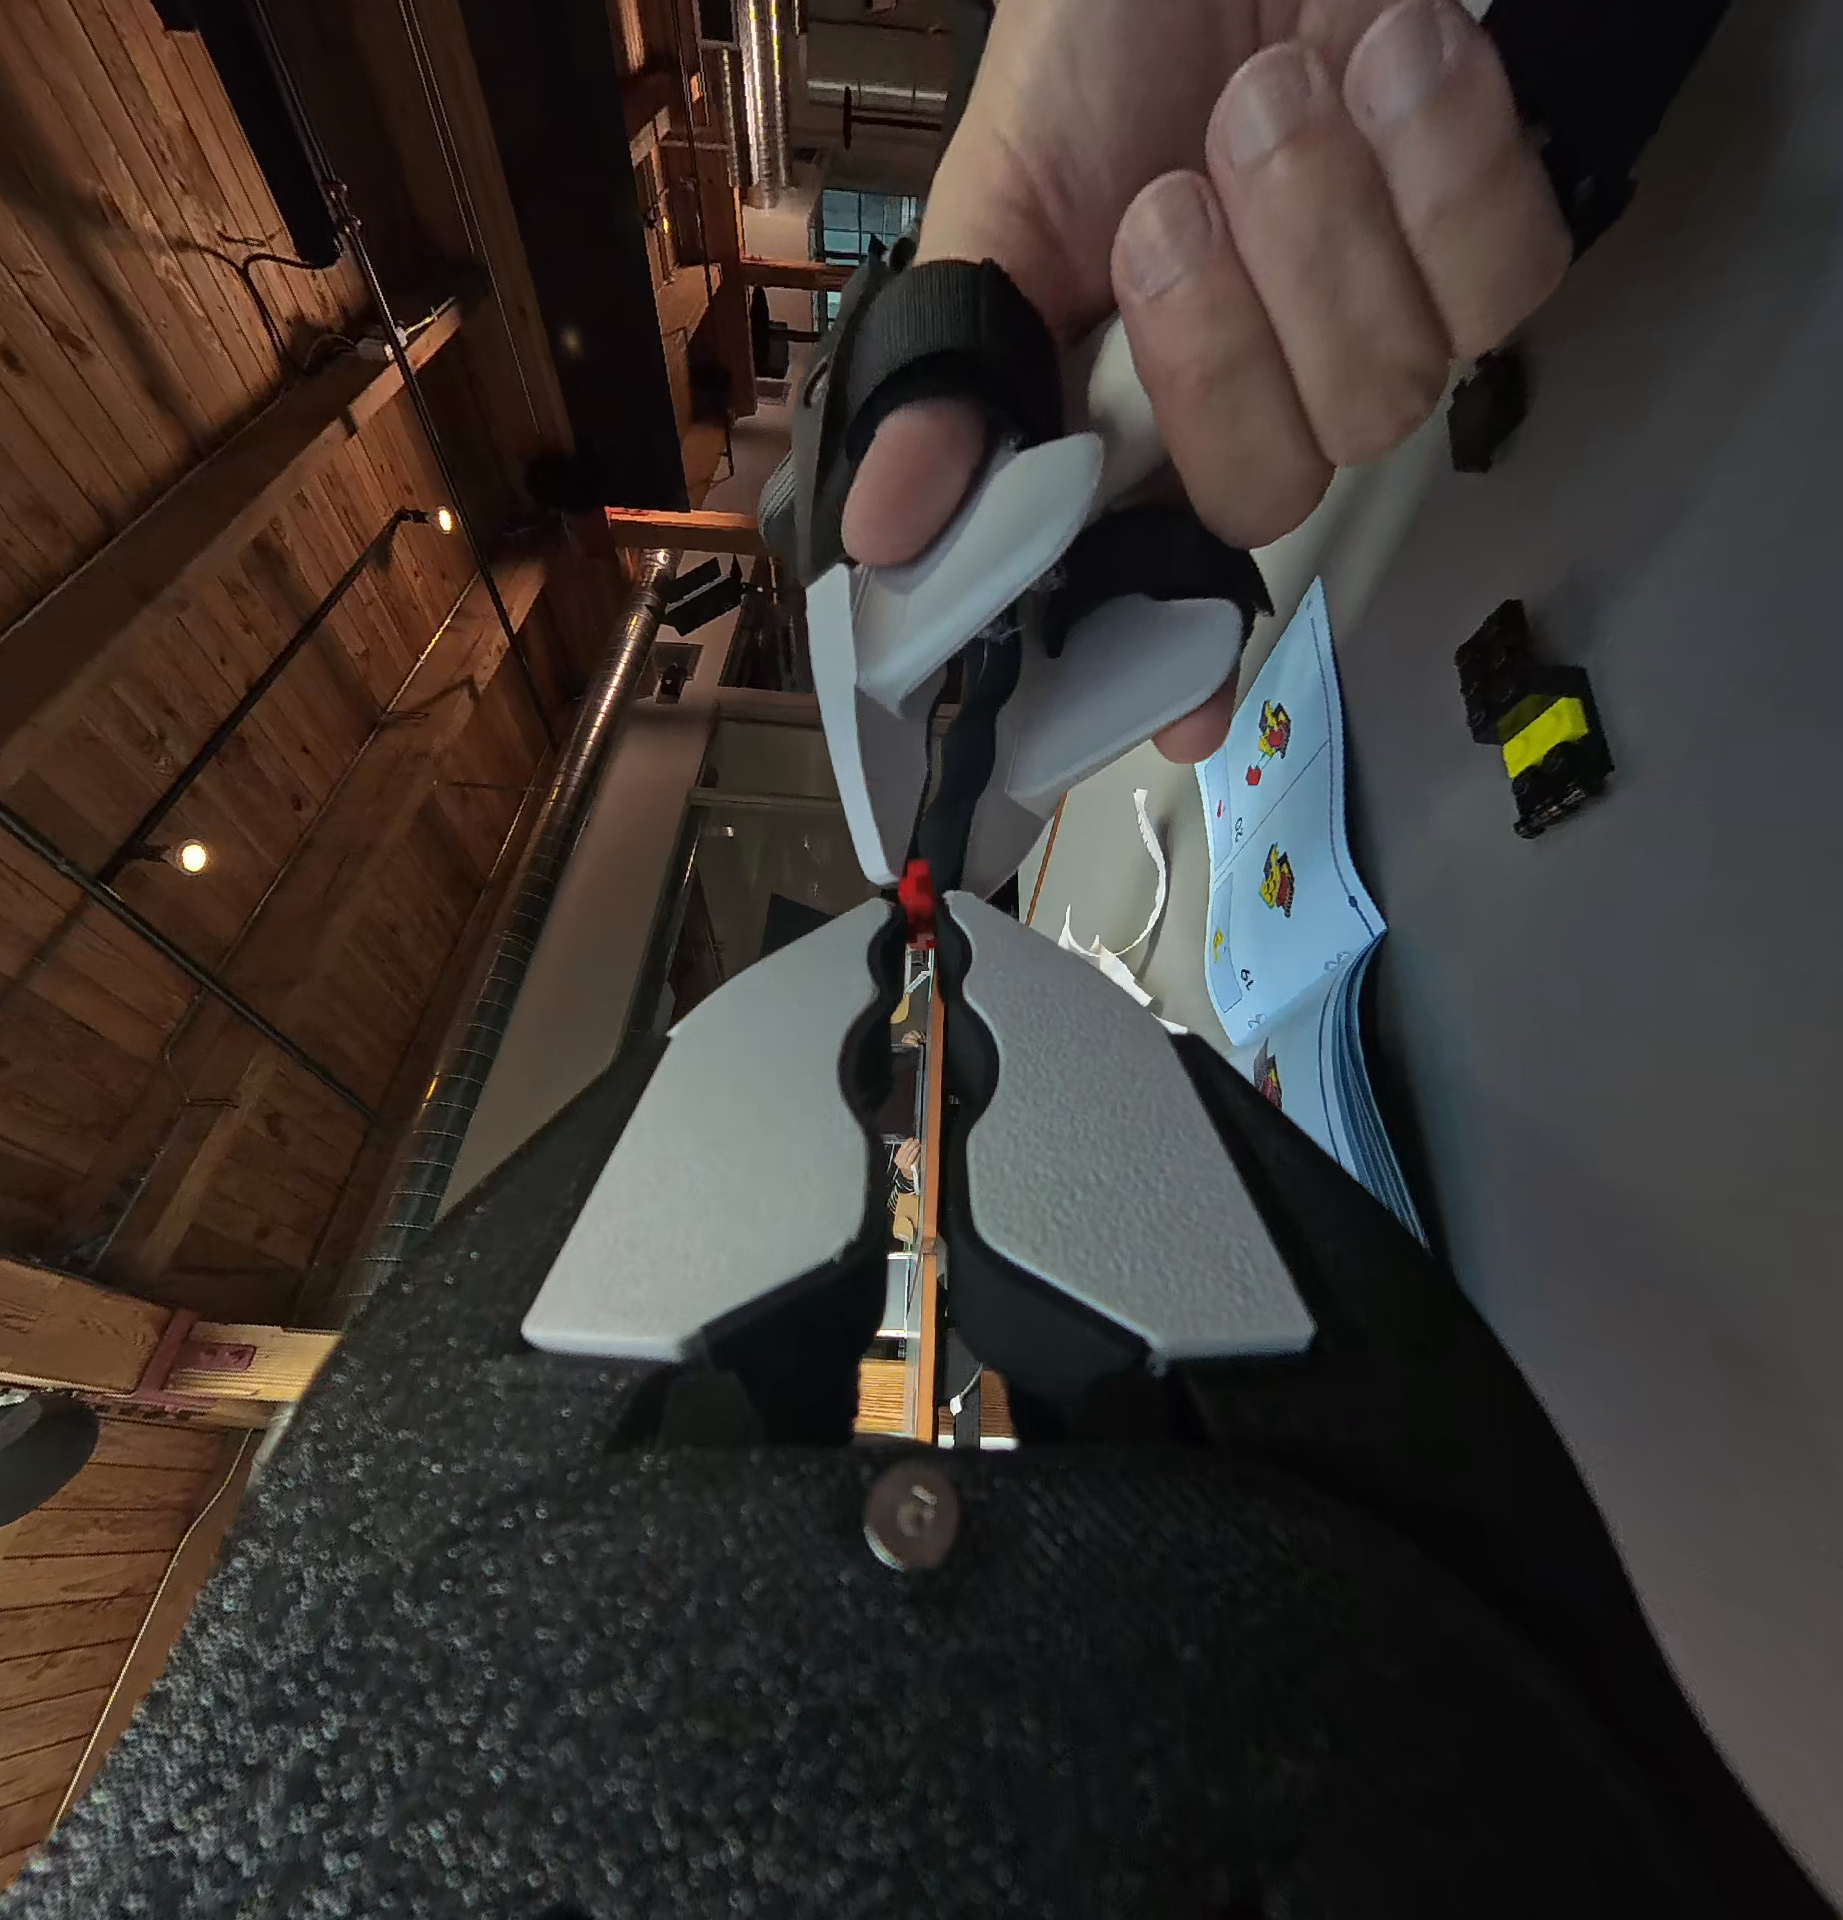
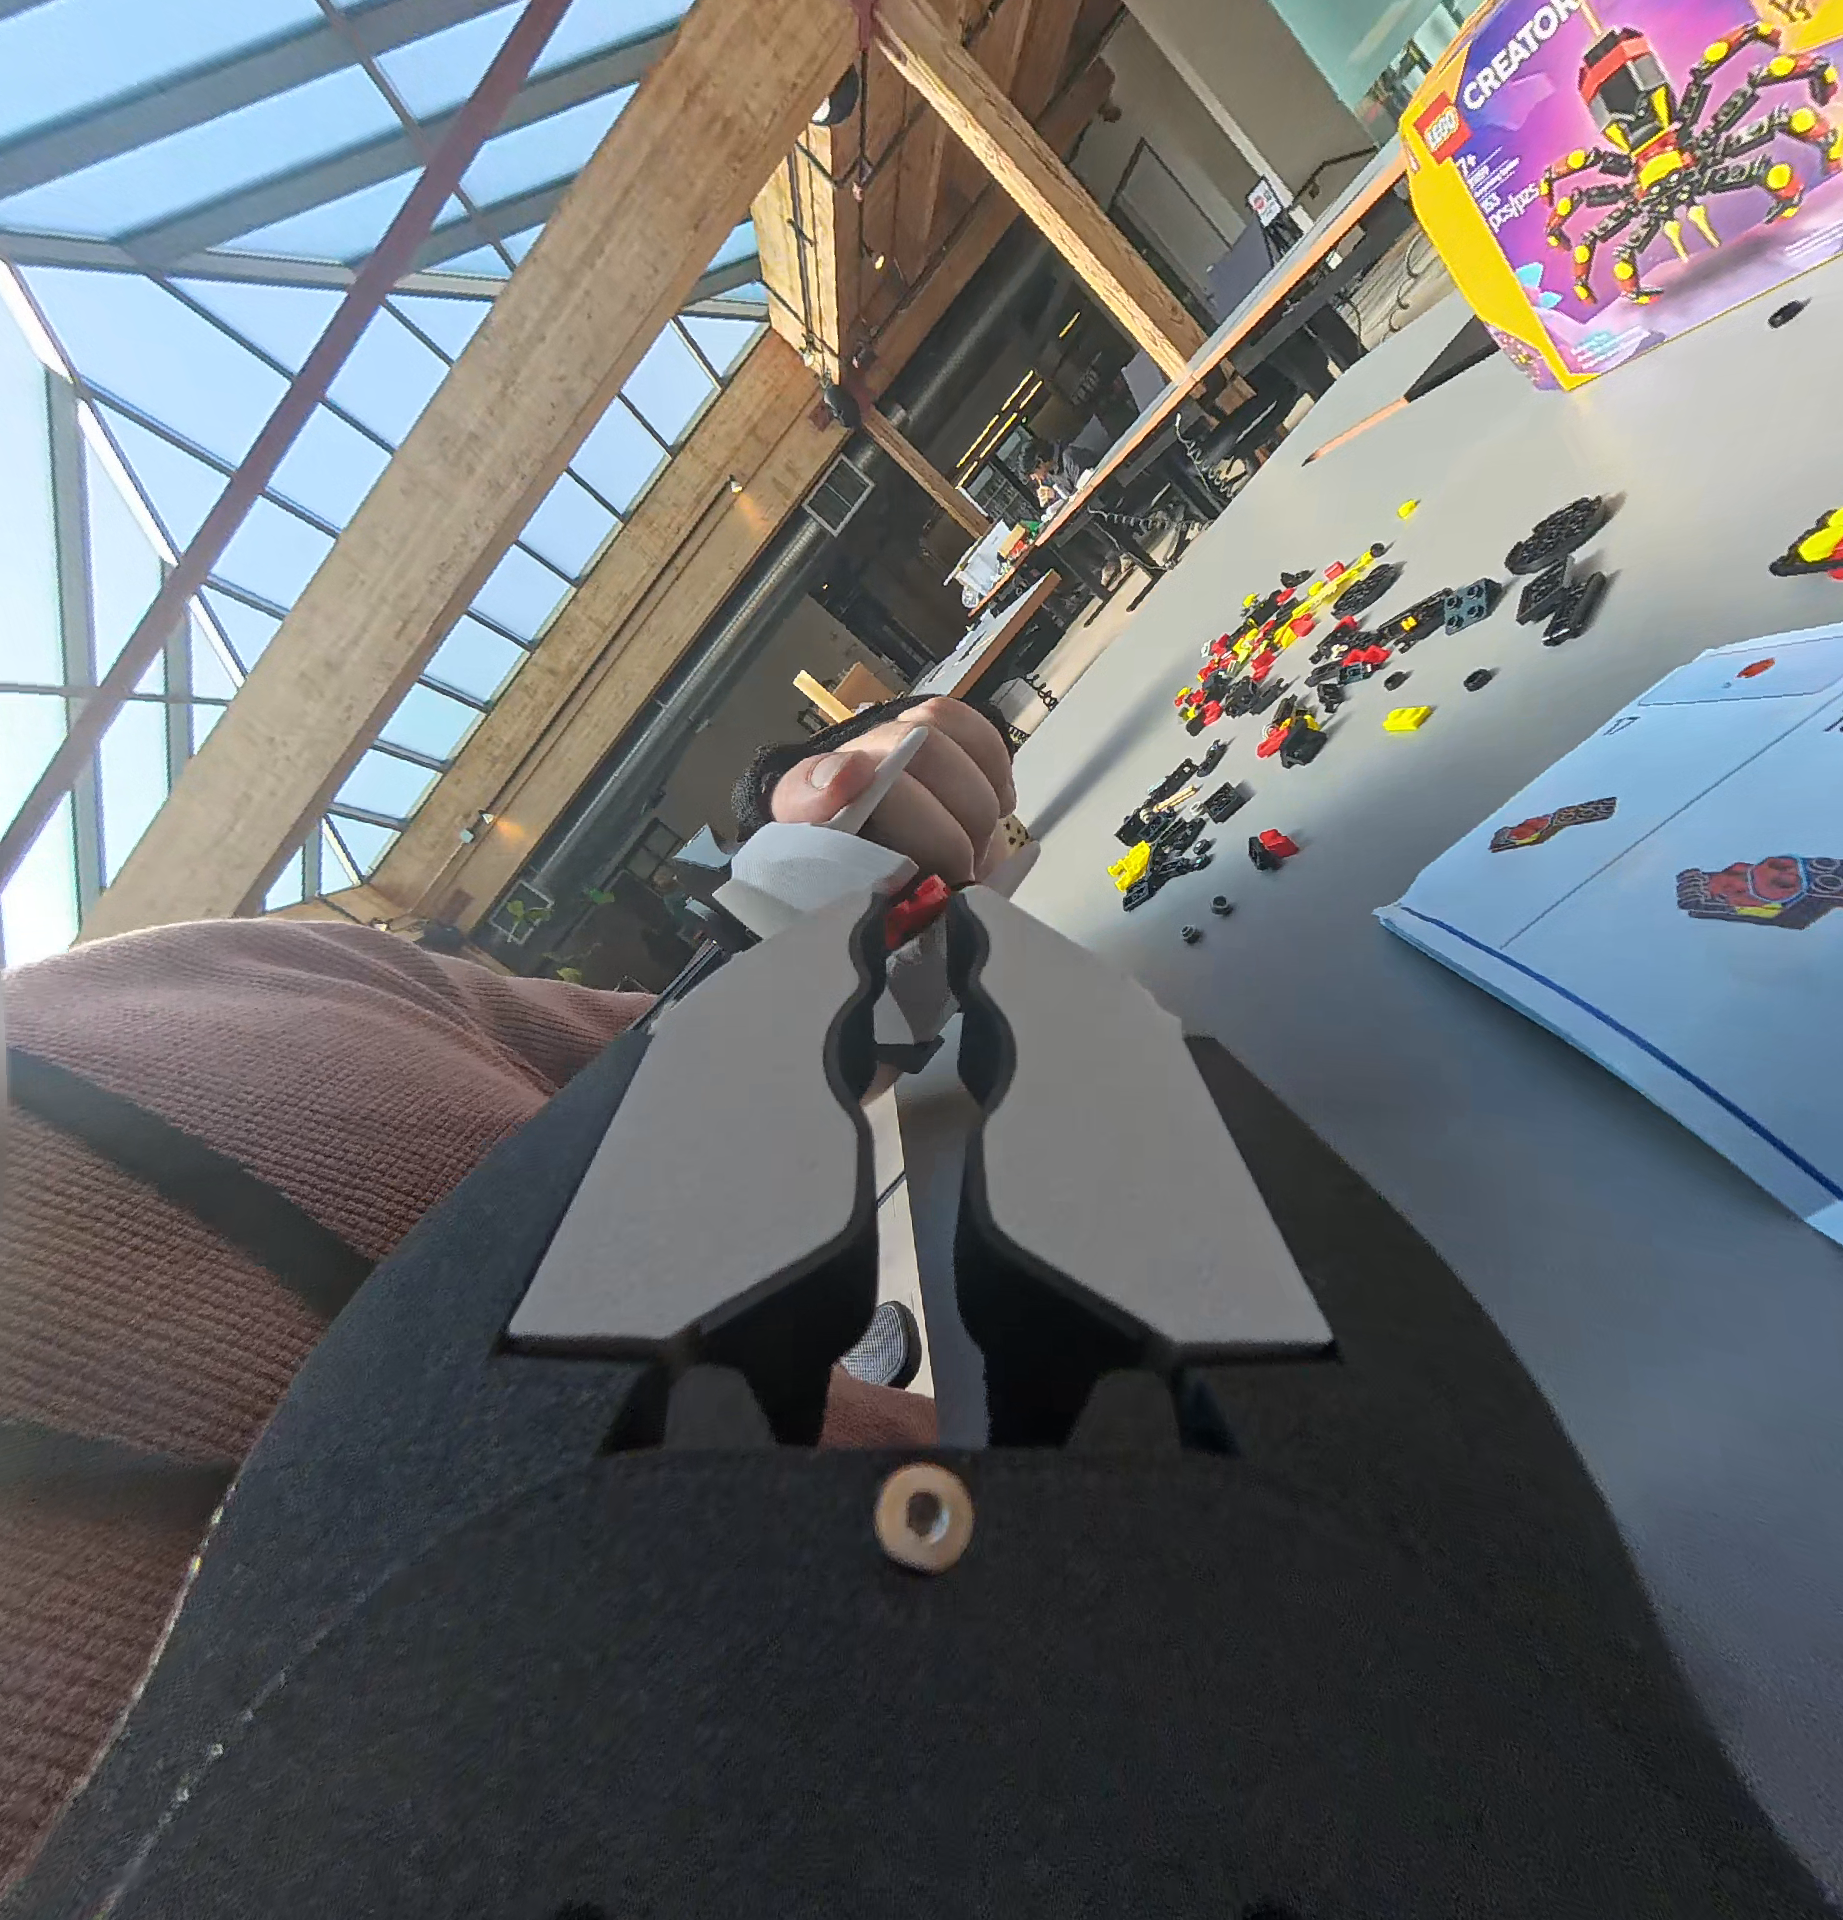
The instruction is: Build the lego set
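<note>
A small red Lego piece [image 1: 915, 900] sits pinched where the two grippers meet tip to tip, held up beside the grey table [image 1: 1675, 1195]. My left gripper [image 1: 917, 920] is shut on it from below in the left wrist view. The right gripper [image 1: 912, 868] comes from above in that view, held by a hand [image 1: 1260, 260], and closes on the same piece. In the right wrist view my right gripper [image 2: 922, 914] is shut on the red piece [image 2: 917, 909], and the left gripper's pale fingers [image 2: 813, 873] and its hand [image 2: 917, 779] show just beyond.
A black and yellow sub-assembly [image 1: 1535, 717] and a small dark piece [image 1: 1486, 410] lie on the table. The open instruction booklet [image 2: 1675, 935] lies nearby. Beyond it are several loose black, red and yellow pieces [image 2: 1301, 655] and the set's box [image 2: 1644, 177]. A torn white bag [image 1: 1125, 935] lies by the booklet [image 1: 1291, 831]. My two grippers' fingertips are within a few centimetres of each other.
</note>
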